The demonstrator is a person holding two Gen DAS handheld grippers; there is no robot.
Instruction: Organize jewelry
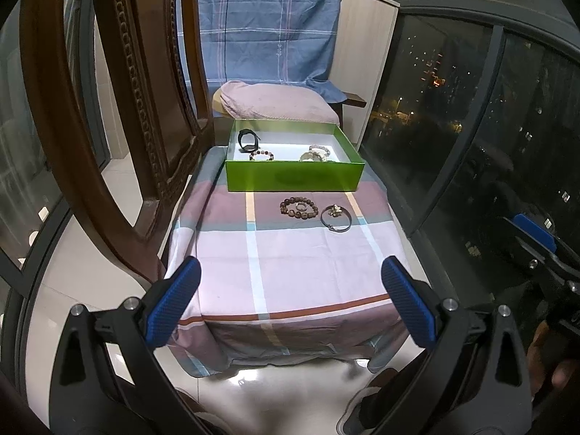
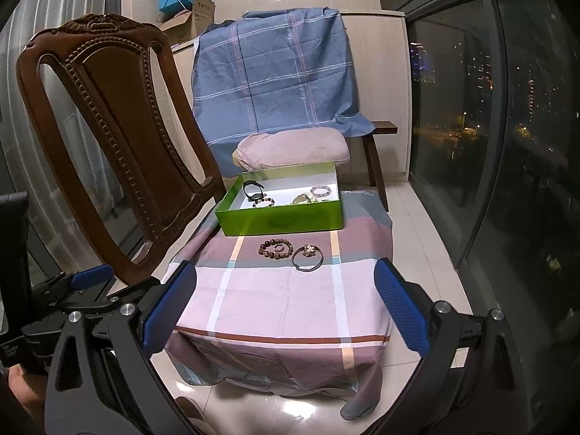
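A green box (image 1: 293, 177) (image 2: 279, 221) stands at the far end of a low table under a plaid cloth (image 1: 290, 261) (image 2: 282, 297). Inside lie a black band (image 1: 248, 140) (image 2: 253, 189), a beaded bracelet (image 1: 261, 155) (image 2: 263, 201) and pale bracelets (image 1: 319, 152) (image 2: 320, 191). In front of the box lie a brown bead bracelet (image 1: 298, 207) (image 2: 276, 248) with a small ring inside it, and a thin dark bangle with a charm (image 1: 336, 216) (image 2: 308, 259). My left gripper (image 1: 290, 282) and right gripper (image 2: 286, 290) hover open at the near edge, holding nothing.
A carved wooden chair (image 1: 119, 108) (image 2: 108, 137) stands close on the left. A pink pillow (image 1: 275, 103) (image 2: 293, 148) and a blue plaid cloth (image 2: 275, 72) lie behind the box. Dark windows (image 1: 471, 127) (image 2: 489, 127) run along the right. The floor is glossy tile (image 2: 417, 224).
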